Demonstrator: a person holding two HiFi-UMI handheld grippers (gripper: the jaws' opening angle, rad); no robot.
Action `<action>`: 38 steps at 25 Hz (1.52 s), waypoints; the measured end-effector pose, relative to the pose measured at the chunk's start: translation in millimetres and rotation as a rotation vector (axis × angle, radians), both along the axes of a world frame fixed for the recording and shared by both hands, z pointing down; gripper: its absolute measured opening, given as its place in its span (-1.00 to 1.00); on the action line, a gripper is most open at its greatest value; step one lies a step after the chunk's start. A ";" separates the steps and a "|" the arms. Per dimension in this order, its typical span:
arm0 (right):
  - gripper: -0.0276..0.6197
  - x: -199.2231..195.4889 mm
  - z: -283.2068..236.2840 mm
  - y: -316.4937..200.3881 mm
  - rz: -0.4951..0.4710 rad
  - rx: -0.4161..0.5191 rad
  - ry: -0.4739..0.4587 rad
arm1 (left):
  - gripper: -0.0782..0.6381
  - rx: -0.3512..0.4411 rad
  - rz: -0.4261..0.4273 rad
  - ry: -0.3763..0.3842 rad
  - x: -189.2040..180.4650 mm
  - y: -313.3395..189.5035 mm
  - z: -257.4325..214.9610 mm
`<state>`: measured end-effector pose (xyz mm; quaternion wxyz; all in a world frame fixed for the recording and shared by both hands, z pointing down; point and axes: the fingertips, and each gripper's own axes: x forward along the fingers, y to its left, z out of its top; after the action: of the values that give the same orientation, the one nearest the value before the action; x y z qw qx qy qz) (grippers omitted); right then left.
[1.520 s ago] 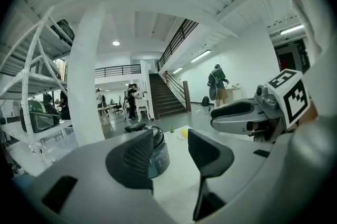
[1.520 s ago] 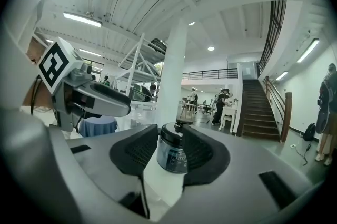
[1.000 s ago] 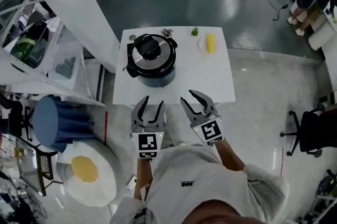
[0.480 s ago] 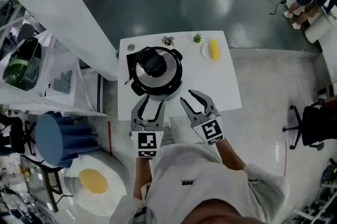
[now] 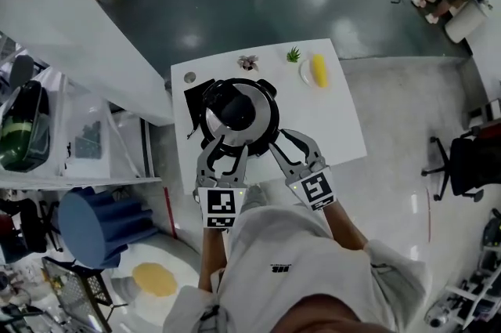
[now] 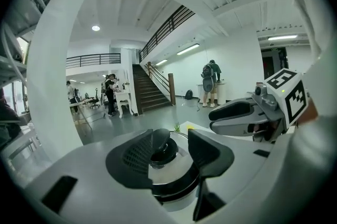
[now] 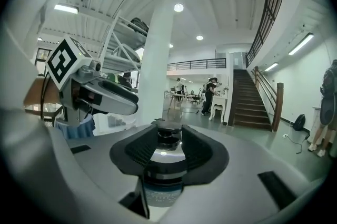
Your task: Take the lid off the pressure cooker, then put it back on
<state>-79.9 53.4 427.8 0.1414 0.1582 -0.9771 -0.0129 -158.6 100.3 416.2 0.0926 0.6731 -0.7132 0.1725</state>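
The pressure cooker, black body with a steel lid and a black knob, stands on the white table with the lid on. My left gripper reaches the cooker's near side, its jaws drawn together with nothing between them. My right gripper is just right of the cooker's near rim, jaws likewise narrow and empty. In the left gripper view the lid shows past the left gripper, with the right gripper alongside. In the right gripper view the cooker sits beyond the right gripper.
At the table's far edge lie a yellow item on a small plate, a little green plant and a small ornament. A white shelf unit and a blue bin stand left; an office chair stands right.
Both grippers have travelled forward from short of the table to the cooker's near side. The lid stays on the cooker and neither gripper's jaws have changed.
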 end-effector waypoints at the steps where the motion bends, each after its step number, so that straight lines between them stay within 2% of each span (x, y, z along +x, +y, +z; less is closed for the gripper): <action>1: -0.48 -3.9 2.3 -3.0 0.009 -0.003 0.006 | -0.17 -0.011 0.013 0.003 -4.7 -4.5 3.2; 12: -0.48 -38.2 25.8 -31.9 0.090 -0.020 0.061 | -0.09 -0.139 0.151 0.033 -42.5 -51.0 37.8; 20: -0.48 -52.7 37.3 -40.1 0.135 -0.059 0.106 | 0.04 -0.255 0.269 0.058 -45.0 -74.7 63.7; 29: -0.48 -60.6 49.3 -50.8 0.140 -0.093 0.130 | 0.06 -0.324 0.304 0.096 -49.8 -93.4 83.6; 38: -0.48 -73.4 59.5 -65.8 0.066 -0.129 0.128 | 0.08 -0.402 0.329 0.108 -44.4 -107.9 103.5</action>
<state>-153.2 -12.4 487.3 0.2137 0.1796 -0.9592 0.0448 -203.1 -7.6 519.7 0.2330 0.7563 -0.5397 0.2871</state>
